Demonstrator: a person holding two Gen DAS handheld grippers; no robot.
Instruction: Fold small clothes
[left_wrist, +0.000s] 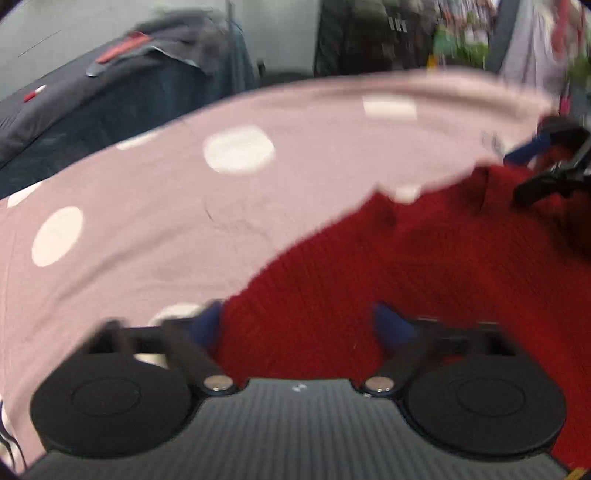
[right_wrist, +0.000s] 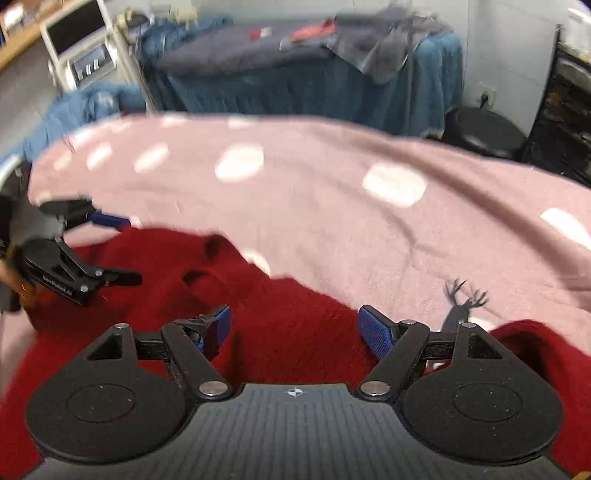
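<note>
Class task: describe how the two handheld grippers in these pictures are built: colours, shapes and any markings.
Both match. The right gripper has a grey ribbed body with a small crosshair mark, two round black discs, black linkage bars on silver pivot pins, and jaws faced with blue textured pads. The left gripper looks the same, though blurred; seen from the right wrist camera, it carries white lettering too small to read reliably.

Ahead of me, upper frame: teal-draped table (right_wrist: 314, 88), white wall (right_wrist: 509, 44), black stool (right_wrist: 484, 133) at my right.
</note>
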